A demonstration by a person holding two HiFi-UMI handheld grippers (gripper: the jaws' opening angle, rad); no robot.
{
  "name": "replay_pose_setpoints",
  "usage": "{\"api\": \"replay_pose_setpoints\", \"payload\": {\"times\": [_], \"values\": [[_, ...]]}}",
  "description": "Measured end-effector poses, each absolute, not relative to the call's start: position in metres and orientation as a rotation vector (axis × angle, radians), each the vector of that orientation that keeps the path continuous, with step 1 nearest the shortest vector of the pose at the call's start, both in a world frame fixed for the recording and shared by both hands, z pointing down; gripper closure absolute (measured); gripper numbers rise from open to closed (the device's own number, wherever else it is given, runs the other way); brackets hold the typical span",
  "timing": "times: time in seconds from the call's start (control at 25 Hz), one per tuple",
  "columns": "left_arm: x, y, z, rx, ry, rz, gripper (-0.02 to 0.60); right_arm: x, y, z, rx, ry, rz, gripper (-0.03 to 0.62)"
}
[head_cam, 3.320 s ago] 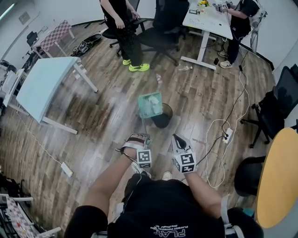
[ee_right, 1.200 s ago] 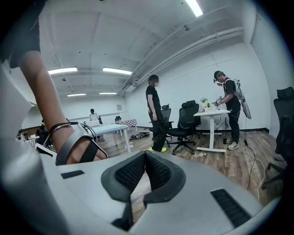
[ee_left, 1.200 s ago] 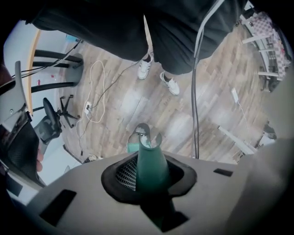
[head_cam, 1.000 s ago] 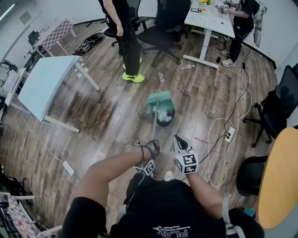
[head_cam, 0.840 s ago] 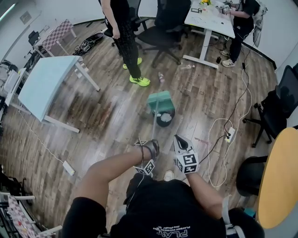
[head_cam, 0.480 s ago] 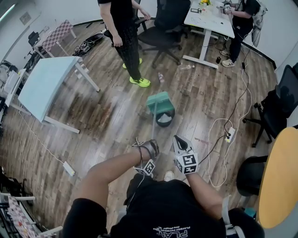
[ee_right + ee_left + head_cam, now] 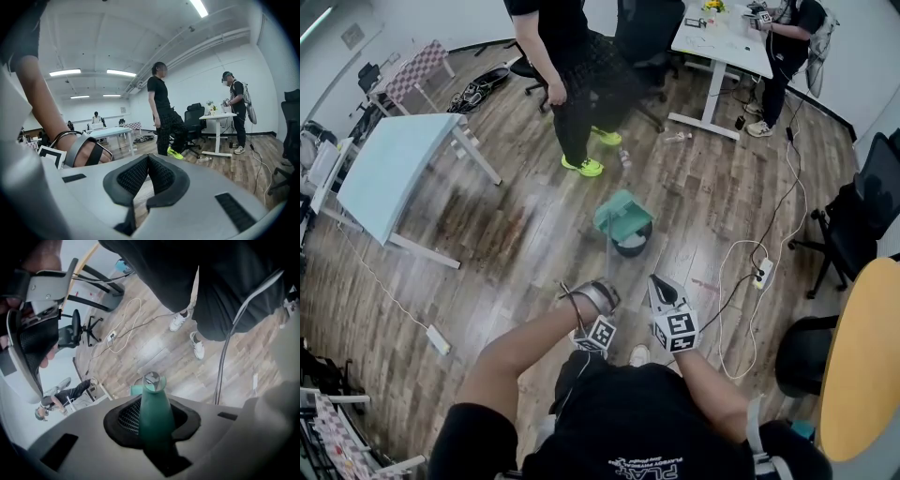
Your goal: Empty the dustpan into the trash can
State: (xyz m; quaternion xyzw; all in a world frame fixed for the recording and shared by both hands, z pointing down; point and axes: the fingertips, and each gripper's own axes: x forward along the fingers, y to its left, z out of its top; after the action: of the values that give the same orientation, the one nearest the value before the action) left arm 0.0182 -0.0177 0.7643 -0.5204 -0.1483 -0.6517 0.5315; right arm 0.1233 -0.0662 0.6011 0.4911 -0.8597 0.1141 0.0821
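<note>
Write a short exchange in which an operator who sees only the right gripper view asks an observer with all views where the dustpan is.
Operator: My view shows no dustpan. Where is it?
Observer: In the head view, the green dustpan hangs tilted over the black trash can.
Operator: What holds it there?
Observer: The left gripper is shut on its green handle.

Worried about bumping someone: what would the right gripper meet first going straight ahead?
Likely the legs of the standing person, nearly dead ahead of the right gripper; depth is unclear, so floor might come first.
</note>
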Motion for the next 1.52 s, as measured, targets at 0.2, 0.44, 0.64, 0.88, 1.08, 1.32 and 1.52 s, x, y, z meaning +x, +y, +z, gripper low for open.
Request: {"api": "replay_pose_setpoints", "payload": {"times": [0.2, 0.44, 0.64, 0.88, 1.08, 1.32, 1.52], "values": [[0.026, -0.022, 0.757, -1.386, -0.262, -1.570, 0.482, 0.126, -0.062, 0.604, 1.460, -2.565, 0.340, 0.569], [0.034, -0.039, 0.734, -1.575, -0.089, -1.597, 0.483, 0.131, -0.064, 0.599, 1.474, -2.564, 0.340, 0.569], [0.042, -0.050, 0.721, -1.719, 0.070, -1.588, 0.483, 0.135, -0.062, 0.599, 1.486, -2.557, 0.342, 0.569], [0.037, -0.068, 0.703, -1.870, 0.282, -1.590, 0.483, 0.140, -0.063, 0.600, 1.496, -2.549, 0.342, 0.569], [0.020, -0.079, 0.692, -1.992, 0.463, -1.562, 0.483, 0.139, -0.068, 0.595, 1.506, -2.547, 0.346, 0.569], [0.003, -0.102, 0.667, -2.158, 0.761, -1.480, 0.485, 0.136, -0.073, 0.595, 1.502, -2.526, 0.348, 0.569], [-0.022, -0.120, 0.657, -2.350, 1.039, -1.386, 0.483, 0.126, -0.081, 0.589, 1.518, -2.511, 0.324, 0.569]]}}
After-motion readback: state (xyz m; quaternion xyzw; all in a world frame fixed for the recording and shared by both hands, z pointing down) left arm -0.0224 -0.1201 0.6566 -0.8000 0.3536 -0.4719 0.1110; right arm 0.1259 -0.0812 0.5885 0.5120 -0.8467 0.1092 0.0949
